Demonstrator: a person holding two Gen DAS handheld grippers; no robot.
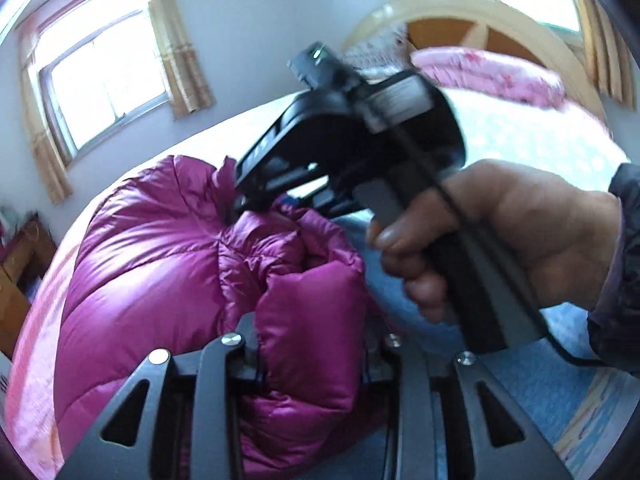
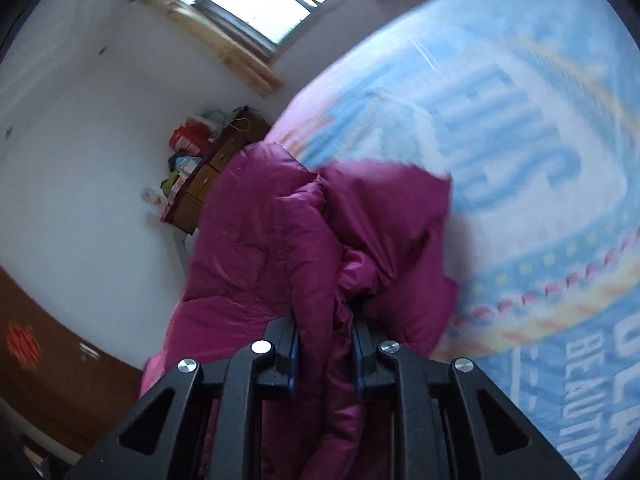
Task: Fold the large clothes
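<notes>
A shiny magenta quilted down jacket (image 1: 160,264) lies bunched on a bed covered with a pale blue printed blanket (image 2: 520,128), near the bed's edge on the side of a brown wooden chest of drawers (image 2: 208,184).

The left gripper (image 1: 312,360), black with silver rivets, has its jaws partly closed with a puffy fold of the jacket between them; the fabric fills the gap and the pads appear to press on it, though their tips are hidden by the cloth.

The right gripper (image 2: 324,344) has its jaws narrowly closed on a thin hanging fold of the same jacket, the blue-edged pads pinching the fabric on both sides. In the left wrist view a hand (image 1: 500,232) grips this gripper's handle, and its front end meets the jacket's top fold.

On the blanket, large white letters run along the lower right; "BEAUT" can be read, the rest being blurred. A pink flowered quilt (image 1: 492,72) lies by the cream arched headboard (image 1: 460,8). Curtained windows (image 1: 104,80) light the room.
</notes>
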